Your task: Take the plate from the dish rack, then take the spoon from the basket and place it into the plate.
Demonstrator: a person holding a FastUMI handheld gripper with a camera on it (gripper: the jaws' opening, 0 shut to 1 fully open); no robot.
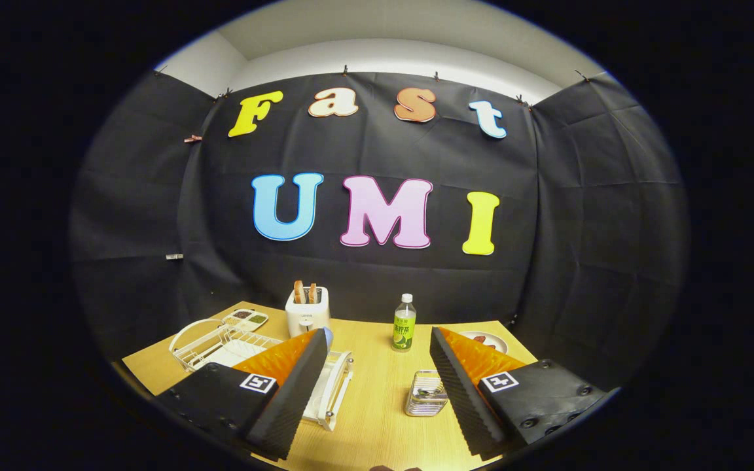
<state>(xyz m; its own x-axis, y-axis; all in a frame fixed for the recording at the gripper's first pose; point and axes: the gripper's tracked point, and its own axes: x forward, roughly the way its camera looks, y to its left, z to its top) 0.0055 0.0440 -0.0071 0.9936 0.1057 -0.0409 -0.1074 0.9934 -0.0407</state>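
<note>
The gripper (377, 366) is wide open and holds nothing. It hangs above the table (377, 418). The white rack (220, 343) sits partly behind the left finger. The small basket (426, 392) stands between the fingers. A toaster (307, 311) and bottle (404, 324) stand beyond them.

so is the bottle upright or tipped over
Upright. The bottle stands on its base on the table, white cap on top, beyond the open gripper, whose fingers hold nothing.
</note>
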